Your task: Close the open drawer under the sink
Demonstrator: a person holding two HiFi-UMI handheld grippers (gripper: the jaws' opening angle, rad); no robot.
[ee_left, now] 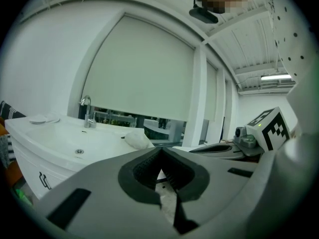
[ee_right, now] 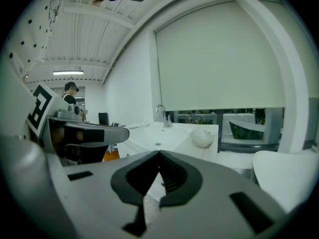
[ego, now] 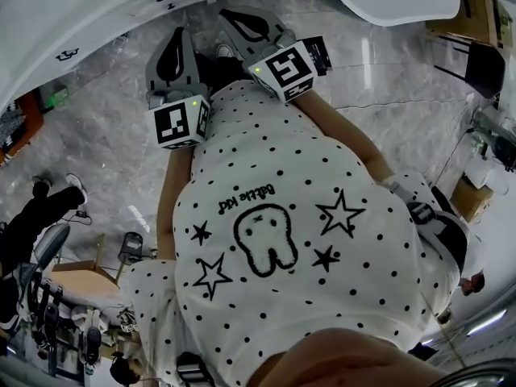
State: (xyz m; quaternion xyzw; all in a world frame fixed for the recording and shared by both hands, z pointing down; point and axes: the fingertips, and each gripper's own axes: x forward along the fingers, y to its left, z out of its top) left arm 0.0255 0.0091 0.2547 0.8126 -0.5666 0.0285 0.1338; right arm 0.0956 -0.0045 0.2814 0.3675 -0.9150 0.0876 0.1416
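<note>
Left gripper (ee_left: pixel 161 151) jaws together, sink (ee_left: pixel 60 136) beyond, leftward

Head view: one readable print. Shirt (ego: pixel 322 248), white with black dots. At mid-chest is a short script line (ego: pixel 246 198), upside down in the view, reading approx. "Battle kid"; the letters of the first word are uncertain. The line sits just beside a tooth-shaped outline (ego: pixel 266 239), with stars (ego: pixel 340 214) to either side.

Left cube (ego: pixel 182 122) and right cube (ego: pixel 284 70): black-and-white square marker patterns on the faces, not letters or digits.

Gripper views: the same marker patterns, on the right cube (ee_left: pixel 271 128) and the left cube (ee_right: pixel 40 106). Nothing else legible.
</note>
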